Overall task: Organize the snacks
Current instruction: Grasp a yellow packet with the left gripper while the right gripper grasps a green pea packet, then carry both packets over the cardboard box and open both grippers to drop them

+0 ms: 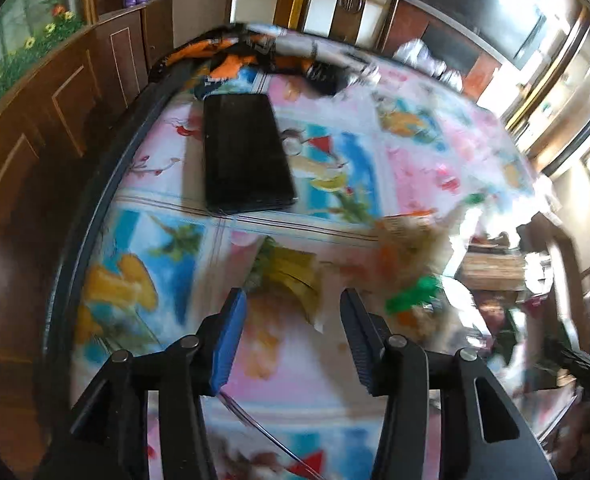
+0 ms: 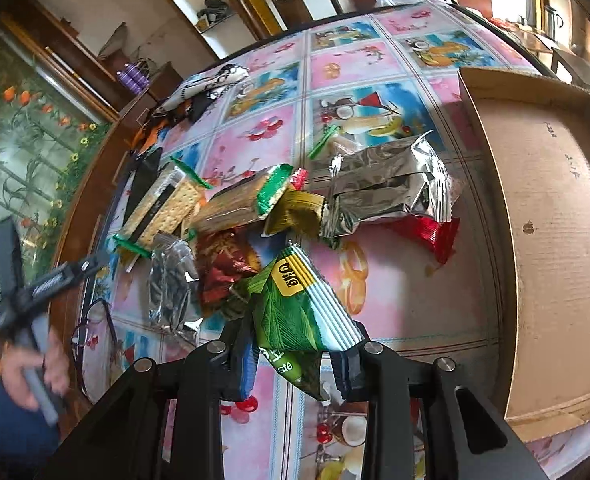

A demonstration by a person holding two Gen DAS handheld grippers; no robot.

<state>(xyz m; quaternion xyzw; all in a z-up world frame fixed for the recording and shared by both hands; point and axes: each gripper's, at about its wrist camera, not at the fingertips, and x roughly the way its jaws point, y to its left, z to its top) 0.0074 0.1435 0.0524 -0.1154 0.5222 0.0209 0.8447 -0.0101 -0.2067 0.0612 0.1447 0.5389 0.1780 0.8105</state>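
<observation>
My right gripper (image 2: 295, 344) is shut on a green snack packet (image 2: 299, 304) and holds it above the table. Beyond it lies a pile of snacks: a silver foil bag (image 2: 387, 188), a red packet (image 2: 435, 234), cracker packs (image 2: 167, 204), a brown-red packet (image 2: 223, 264) and a clear bag of dark pieces (image 2: 173, 284). An empty cardboard box (image 2: 555, 220) lies at the right. My left gripper (image 1: 291, 312) is open and empty above the tablecloth, with blurred snacks (image 1: 411, 248) ahead to its right. It also shows at the left of the right wrist view (image 2: 43, 280).
A black phone (image 1: 243, 156) lies on the fruit-print tablecloth (image 1: 167, 272). Orange and black cloth (image 1: 231, 56) sits at the table's far edge. Glasses (image 2: 95, 320) lie near the left edge. Wooden cabinets (image 1: 55, 92) stand beyond the table.
</observation>
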